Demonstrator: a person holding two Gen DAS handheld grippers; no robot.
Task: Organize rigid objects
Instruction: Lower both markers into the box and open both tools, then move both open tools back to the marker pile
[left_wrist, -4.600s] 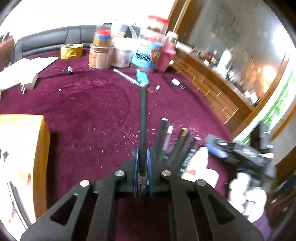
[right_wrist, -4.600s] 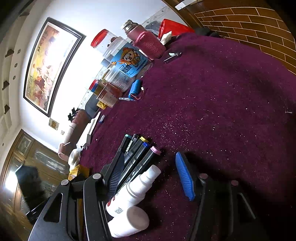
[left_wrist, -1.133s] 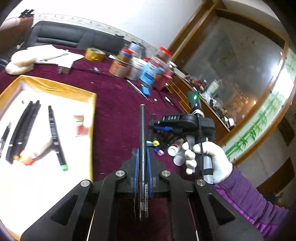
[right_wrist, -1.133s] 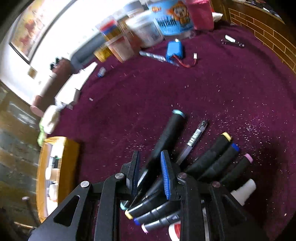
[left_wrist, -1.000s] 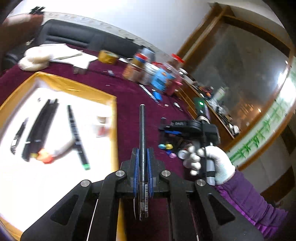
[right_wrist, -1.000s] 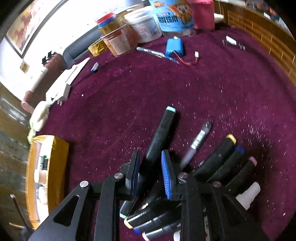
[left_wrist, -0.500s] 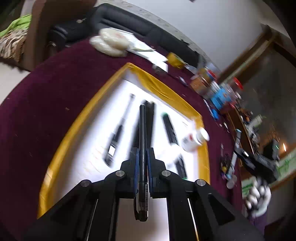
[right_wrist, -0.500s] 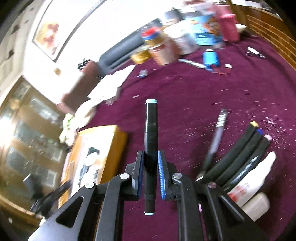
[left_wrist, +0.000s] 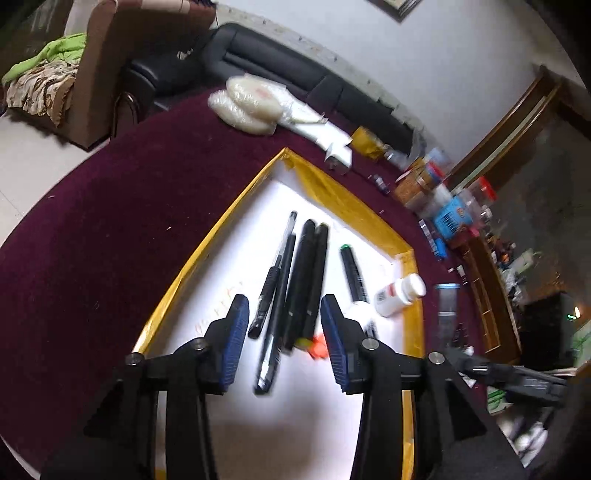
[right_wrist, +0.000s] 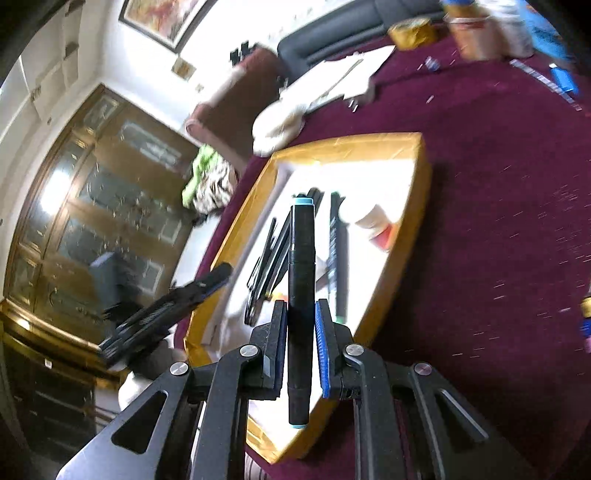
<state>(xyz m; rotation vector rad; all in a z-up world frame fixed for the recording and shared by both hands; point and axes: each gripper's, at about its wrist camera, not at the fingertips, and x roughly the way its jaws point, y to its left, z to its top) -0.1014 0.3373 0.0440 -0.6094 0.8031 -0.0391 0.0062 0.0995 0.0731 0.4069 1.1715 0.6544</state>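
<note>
two grippers in play here. right gripper (right_wrist: 300, 334) is pinching a black marker (right_wrist: 300, 295) with teal end caps, its long axis running straight out along the fingers toward the yellow tray (right_wrist: 402, 258) just ahead and below. pens already in there lie roughly the same way, so i'd guess little twisting is needed. left gripper (left_wrist: 284, 332) hangs over the tray too, jaws opening, a thin black pen (left_wrist: 275, 325) lying loose between them, not pressed.
</note>
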